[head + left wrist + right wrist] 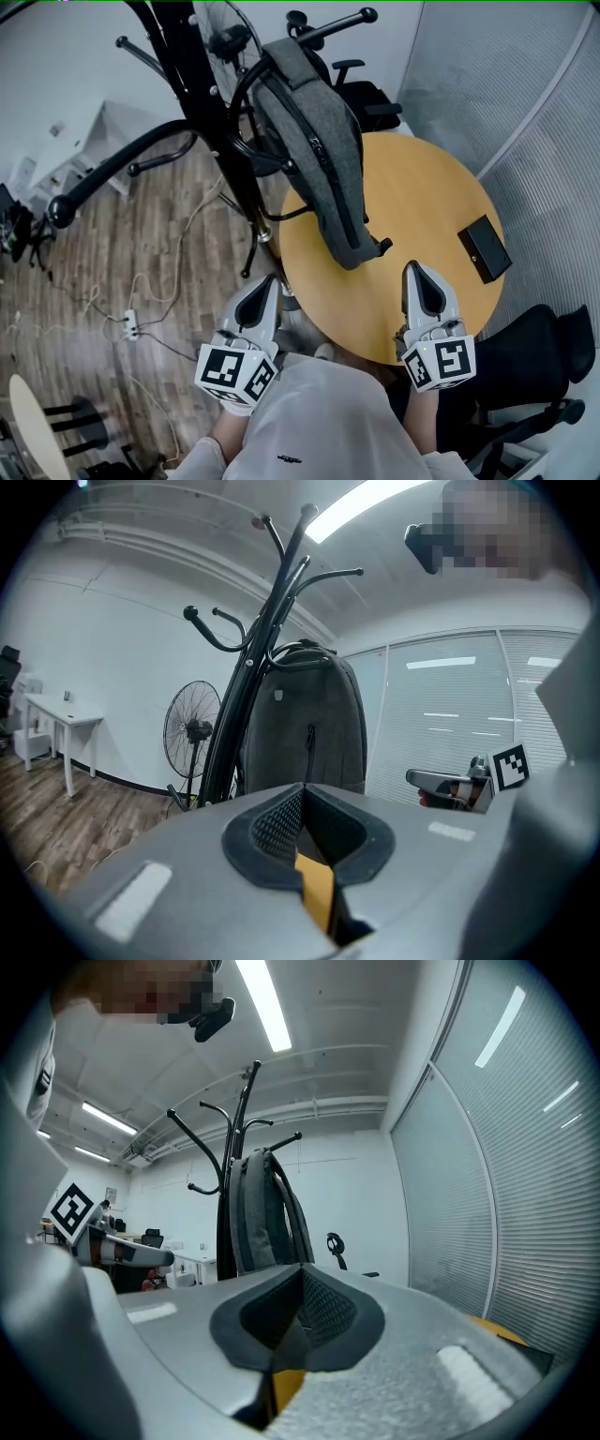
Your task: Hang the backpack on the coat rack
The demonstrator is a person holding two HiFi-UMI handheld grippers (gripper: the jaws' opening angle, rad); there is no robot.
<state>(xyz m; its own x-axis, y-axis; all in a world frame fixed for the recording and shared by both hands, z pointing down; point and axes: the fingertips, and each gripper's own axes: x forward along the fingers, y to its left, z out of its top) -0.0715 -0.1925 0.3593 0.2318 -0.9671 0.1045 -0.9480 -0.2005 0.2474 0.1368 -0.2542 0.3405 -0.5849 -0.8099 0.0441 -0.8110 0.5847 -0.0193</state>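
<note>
Head view first: the backpack is hanging on the coat rack, grey and zipped, with its top loop going over one of the black hooks and its lower end showing over the near-left part of the round wooden table; I can't tell from here if it's touching the tabletop. Both grippers are sitting low in the frame, close to the person's body and well apart from the bag. The left gripper is pointing along the table's left edge above the wood floor, and the right gripper is hovering over the table's near side, with a small black box lying further to the right of it. A black office chair is sitting at the lower right. In the left gripper view, I'm seeing its jaws pressed together with nothing between them, and the backpack is hanging straight ahead against the rack's pole, with a standing fan behind to the left and a white desk along the wall. In the right gripper view, those jaws are also meeting, empty, and the backpack is hanging on the rack ahead, with a glass wall running along the right.
</note>
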